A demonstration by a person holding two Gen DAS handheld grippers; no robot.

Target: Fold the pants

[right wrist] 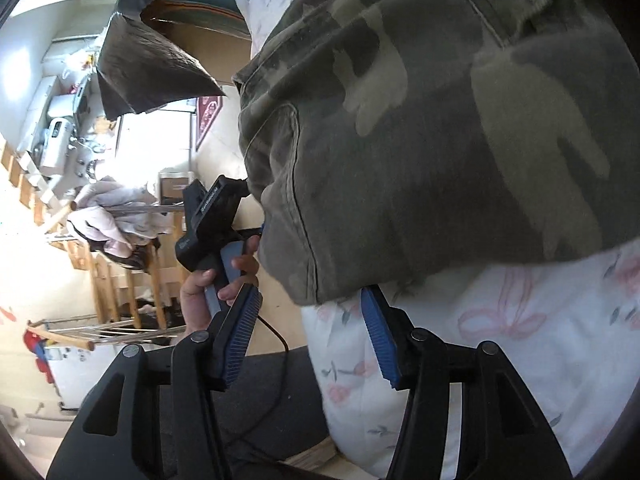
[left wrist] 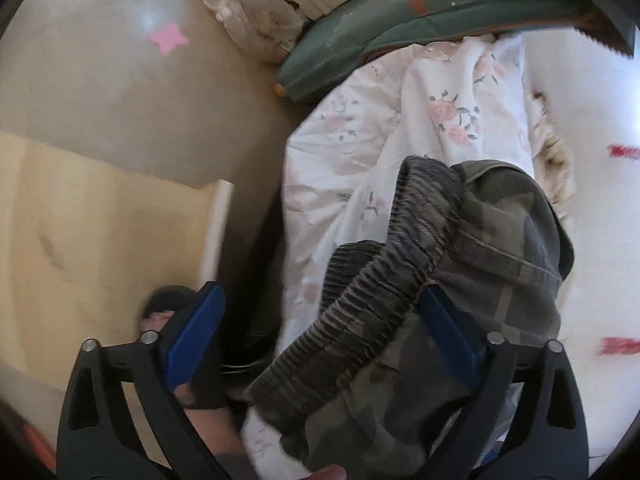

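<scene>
The camouflage pants (left wrist: 460,272) lie bunched on a white floral bedsheet (left wrist: 360,140), with the ribbed elastic waistband (left wrist: 384,280) running between my left gripper's (left wrist: 320,312) wide-open blue pads (left wrist: 196,332). The waistband lies against the right pad. In the right wrist view the pants (right wrist: 440,120) fill the upper frame. My right gripper (right wrist: 312,320) is open just below the fabric's lower edge, holding nothing. The left gripper body (right wrist: 212,220), held by a hand, shows at the left of the pants.
The bed edge (left wrist: 288,200) drops to a beige floor (left wrist: 120,80). A pale wooden board (left wrist: 100,220), a plastic bag (left wrist: 256,24) and a green headboard (left wrist: 400,28) lie beyond. Wooden stairs (right wrist: 100,272) and a drying rack (right wrist: 120,332) stand to the left.
</scene>
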